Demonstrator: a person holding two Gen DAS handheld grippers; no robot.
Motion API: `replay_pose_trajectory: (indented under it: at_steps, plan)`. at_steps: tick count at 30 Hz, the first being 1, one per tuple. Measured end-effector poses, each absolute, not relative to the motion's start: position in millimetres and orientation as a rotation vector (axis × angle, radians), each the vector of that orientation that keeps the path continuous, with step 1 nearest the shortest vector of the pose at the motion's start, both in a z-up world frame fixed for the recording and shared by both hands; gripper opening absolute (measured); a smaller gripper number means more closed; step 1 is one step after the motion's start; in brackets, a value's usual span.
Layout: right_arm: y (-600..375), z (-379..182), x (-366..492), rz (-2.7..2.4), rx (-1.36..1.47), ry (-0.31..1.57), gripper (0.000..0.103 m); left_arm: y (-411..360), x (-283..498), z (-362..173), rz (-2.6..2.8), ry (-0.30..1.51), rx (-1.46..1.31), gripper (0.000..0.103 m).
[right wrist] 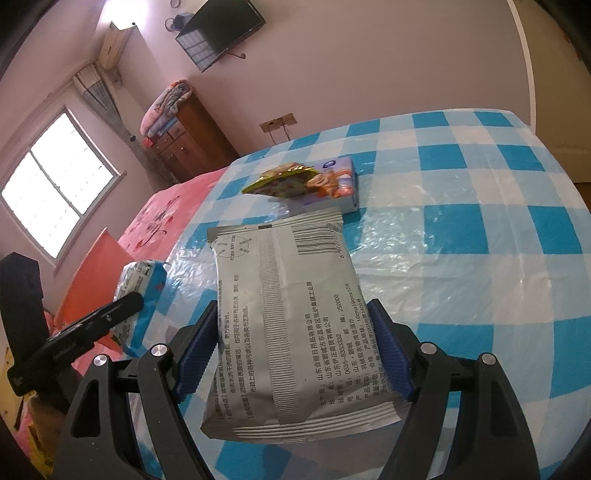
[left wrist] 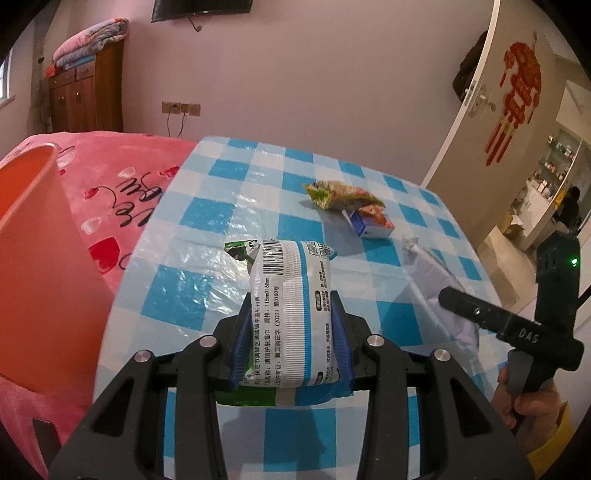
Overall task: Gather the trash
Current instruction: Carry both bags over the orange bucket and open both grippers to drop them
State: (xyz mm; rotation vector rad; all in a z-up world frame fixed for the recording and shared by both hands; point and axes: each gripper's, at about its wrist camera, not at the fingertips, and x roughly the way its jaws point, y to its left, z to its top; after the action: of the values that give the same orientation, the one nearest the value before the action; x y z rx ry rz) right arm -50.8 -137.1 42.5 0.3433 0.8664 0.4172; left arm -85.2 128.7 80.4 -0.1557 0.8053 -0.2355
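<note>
Desk [left wrist: 236, 206] was covered in a glossy blue-and-white checked plastic cloth, with a pink bed [left wrist: 122, 192] patterned with red hearts and black script beside its left edge. Orange bin [left wrist: 40, 266] stood at the desk's near-left side, against the bed. Behind the desk: pale wall, wall socket strip [left wrist: 181, 108], wooden cabinet [left wrist: 88, 96] with folded blankets on top, wall-mounted TV [right wrist: 221, 26], window [right wrist: 59, 184]. Right of the desk, a door [left wrist: 491, 122] carried a red paper decoration.

Left tool [left wrist: 291, 332] was clamped on a wet-wipes pack [left wrist: 291, 295], white with blue and green edges, held above the desk's near part. It showed a barcode and Chinese print, with "115mmX160mm" and "(2022)" legible.

Right tool [right wrist: 295, 347] was gripping a grey-white sachet [right wrist: 284, 317], flat with crimped seams, also above the desk near its front. It bore a barcode and Chinese text; "0635-8333332" and "252000" read clearly.

Further back on the desk lay a green crumpled snack wrapper [left wrist: 340, 194] touching a small purple-blue carton [right wrist: 340, 177]. A crumpled clear bit [left wrist: 410, 242] sat just right of them.

The right tool's black body read "DAS" in the left view, a hand [left wrist: 524, 406] with a yellow cuff on its handle.
</note>
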Motion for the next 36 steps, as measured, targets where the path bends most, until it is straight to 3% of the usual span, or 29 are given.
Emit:
replay_pose_trajectory:
  at_steps: [20,36]
  plan:
    - [-75.1,95.5,-58.7,0.543,0.346,0.855,0.078,193.4,-122.0,140.6,-0.202,0.646,-0.212,0.040]
    - [62.5,158.1,-46.0,0.808,0.179,0.824,0.078,300.5,-146.9,165.7,0.051,0.540,-0.292,0.040]
